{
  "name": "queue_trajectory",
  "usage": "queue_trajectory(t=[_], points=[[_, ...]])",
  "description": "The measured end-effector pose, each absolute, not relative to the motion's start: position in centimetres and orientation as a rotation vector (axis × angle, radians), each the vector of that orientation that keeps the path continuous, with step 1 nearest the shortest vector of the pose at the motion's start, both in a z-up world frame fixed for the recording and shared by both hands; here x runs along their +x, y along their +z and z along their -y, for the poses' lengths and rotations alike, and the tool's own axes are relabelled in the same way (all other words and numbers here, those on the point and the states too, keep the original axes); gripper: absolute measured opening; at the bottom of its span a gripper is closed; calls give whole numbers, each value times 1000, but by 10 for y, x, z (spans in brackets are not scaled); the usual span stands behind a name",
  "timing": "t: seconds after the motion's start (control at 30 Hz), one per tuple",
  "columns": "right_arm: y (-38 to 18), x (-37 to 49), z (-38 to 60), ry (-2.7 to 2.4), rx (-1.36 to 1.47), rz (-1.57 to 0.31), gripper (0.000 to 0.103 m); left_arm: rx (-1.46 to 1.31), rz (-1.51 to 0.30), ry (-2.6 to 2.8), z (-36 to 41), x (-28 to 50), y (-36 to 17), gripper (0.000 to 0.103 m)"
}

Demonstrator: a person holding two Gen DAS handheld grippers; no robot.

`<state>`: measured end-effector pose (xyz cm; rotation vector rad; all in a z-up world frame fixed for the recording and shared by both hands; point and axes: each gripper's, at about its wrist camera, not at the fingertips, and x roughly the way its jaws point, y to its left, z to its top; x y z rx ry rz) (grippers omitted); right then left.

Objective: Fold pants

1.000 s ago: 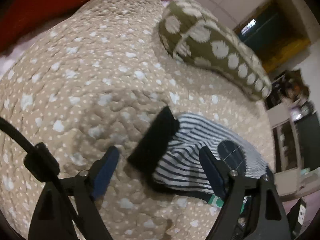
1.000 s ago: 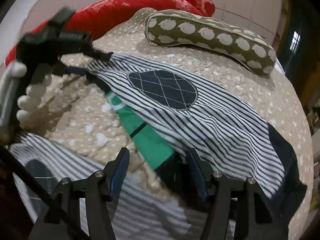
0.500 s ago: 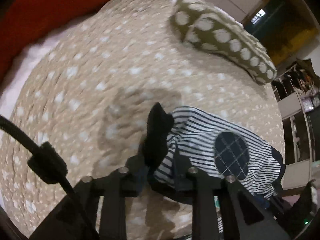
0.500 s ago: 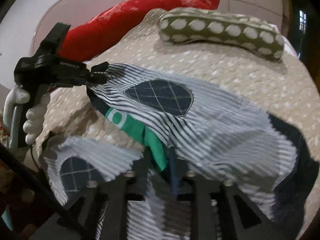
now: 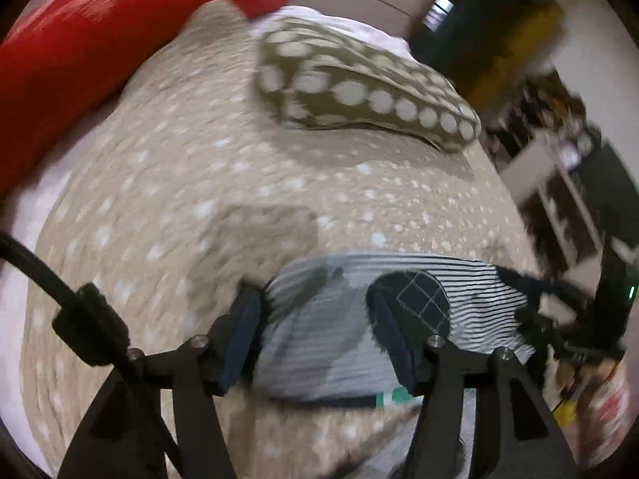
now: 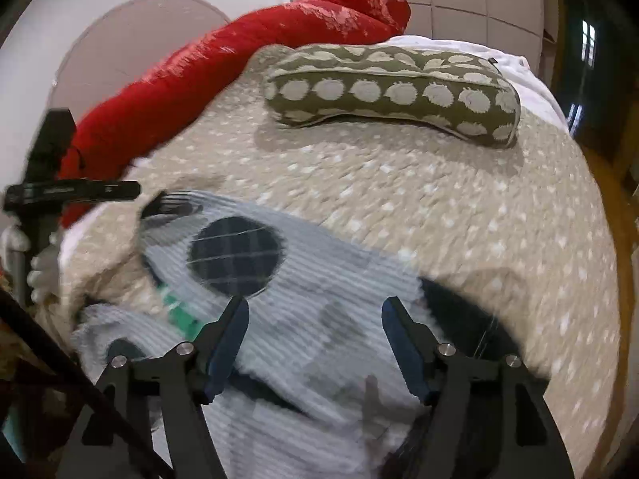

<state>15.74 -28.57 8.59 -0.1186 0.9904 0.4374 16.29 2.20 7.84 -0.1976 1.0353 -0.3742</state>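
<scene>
pants (image 6: pixel 319 299) lie doubled over on bed (image 6: pixel 459 207), one fold judged done | left gripper (image 5: pixel 315 331) and right gripper (image 6: pixel 315 335) both spread, holding nothing | further folding remains

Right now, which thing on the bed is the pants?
Find the beige dotted bedspread, with a red blanket and an olive spotted pillow at its far side. The pants lie nearest, the only striped cloth, with a dark oval checked patch.
</scene>
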Motion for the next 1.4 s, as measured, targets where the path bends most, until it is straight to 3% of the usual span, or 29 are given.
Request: queue_trajectory(t=[0.33,0.43,0.47,0.5,0.53,0.57,0.6,1.1,1.4], points=[[26,226,265,482,-274,-1162,74,155,-1143,-483,37,216,27,59],[22,222,264,497,-268,-1146,75,219,-1122,-505,44,208,19,64],[22,222,264,499,-260,-1143,69,223,-1116,-499,44,206,19,64],[22,220,264,500,-248,-1137,52,206,-1124,-491,44,207,19,59],[24,218,265,503,-235,-1133,41,186,-1130,-485,42,206,20,37],[27,216,265,496,-223,-1129,19,167,-1130,-480,41,204,22,23],[29,215,266,498,-207,-1132,6,166,-1124,-479,41,201,24,4],[106,97,245,463,-309,-880,5,99,-892,-415,25,83,114,3],[76,-12,234,493,-339,-849,5,171,-808,-305,27,-26,100,3]])
